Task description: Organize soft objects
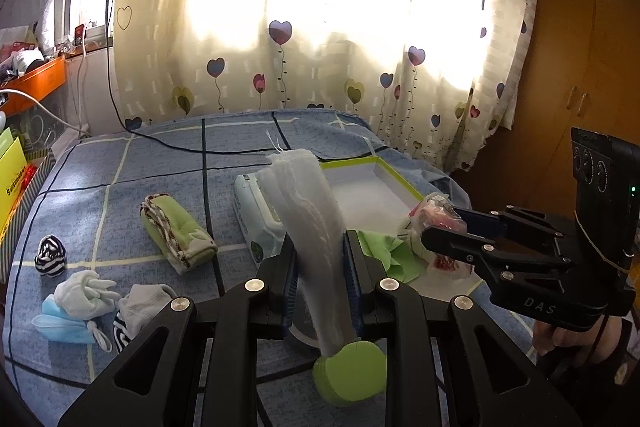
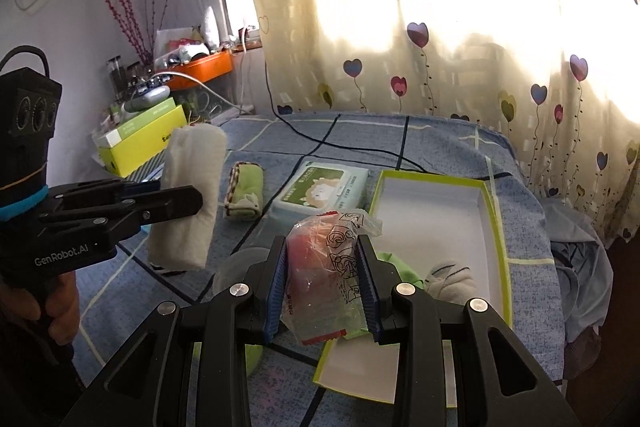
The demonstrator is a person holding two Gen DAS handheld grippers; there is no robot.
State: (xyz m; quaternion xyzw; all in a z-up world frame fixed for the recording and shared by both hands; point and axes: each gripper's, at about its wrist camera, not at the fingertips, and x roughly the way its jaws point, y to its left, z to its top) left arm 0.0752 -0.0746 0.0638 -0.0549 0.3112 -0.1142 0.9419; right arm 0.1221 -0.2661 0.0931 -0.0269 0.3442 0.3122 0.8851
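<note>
A blue checked bedspread (image 1: 132, 163) fills both views. On it at about 2 o'clock in the right wrist view lies an open green-rimmed box (image 2: 498, 239), white inside. A wet-wipes pack (image 2: 320, 193) sits just beside the box at its 9 o'clock. The left gripper (image 1: 320, 259) is clamped around a rolled white cloth (image 1: 308, 211), held up off the bed. The right gripper (image 2: 324, 267) is closed onto a clear plastic packet (image 2: 324, 263) with red contents, above the box's near corner. A folded green cloth (image 1: 178, 233) lies at 9 o'clock of the wipes; white socks (image 1: 86, 293) and a blue face mask (image 1: 60, 325) lie at 8 o'clock.
</note>
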